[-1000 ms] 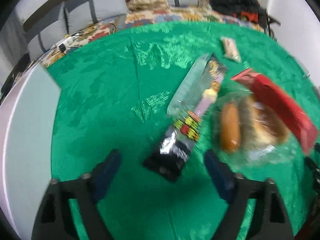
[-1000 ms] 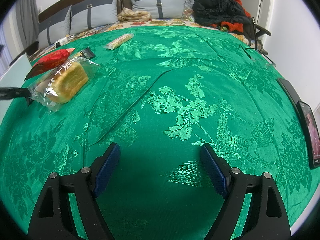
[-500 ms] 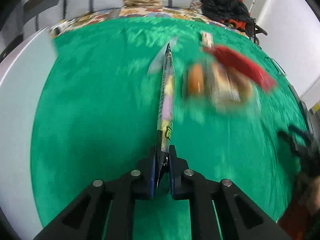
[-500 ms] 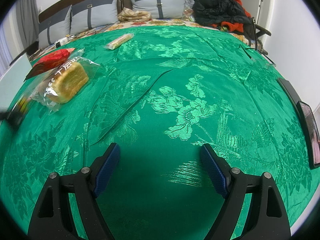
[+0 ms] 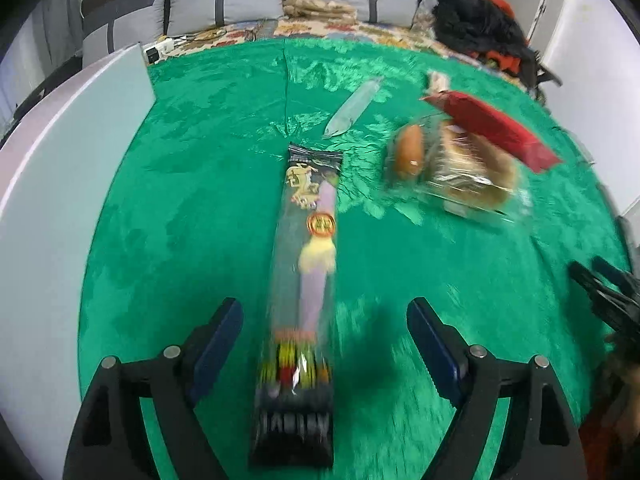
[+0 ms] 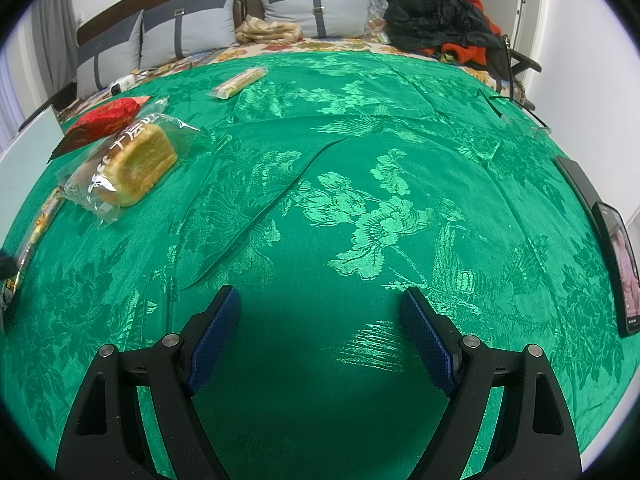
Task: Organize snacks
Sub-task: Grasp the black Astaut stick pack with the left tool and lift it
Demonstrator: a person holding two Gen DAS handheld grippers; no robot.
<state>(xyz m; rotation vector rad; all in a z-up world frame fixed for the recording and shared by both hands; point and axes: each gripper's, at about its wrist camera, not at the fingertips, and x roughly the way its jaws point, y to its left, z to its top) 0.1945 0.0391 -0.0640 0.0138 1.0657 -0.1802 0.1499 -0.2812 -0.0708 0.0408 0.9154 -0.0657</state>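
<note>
On the green bedspread [image 6: 360, 168], one long snack packet [image 5: 308, 264] lies between my left tongs [image 5: 324, 344], spread wide, gripping nothing. Beyond it to the right sit one bagged bread loaf [image 5: 460, 164] and one red packet [image 5: 496, 130]. Only my right view shows the small wrapped bar [image 6: 239, 82] and two tablets [image 6: 618, 264]; my right tongs [image 6: 320, 334] gape empty.

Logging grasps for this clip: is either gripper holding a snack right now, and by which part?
Nothing held. The left gripper stands open around the long snack packet; the right gripper is open.
</note>
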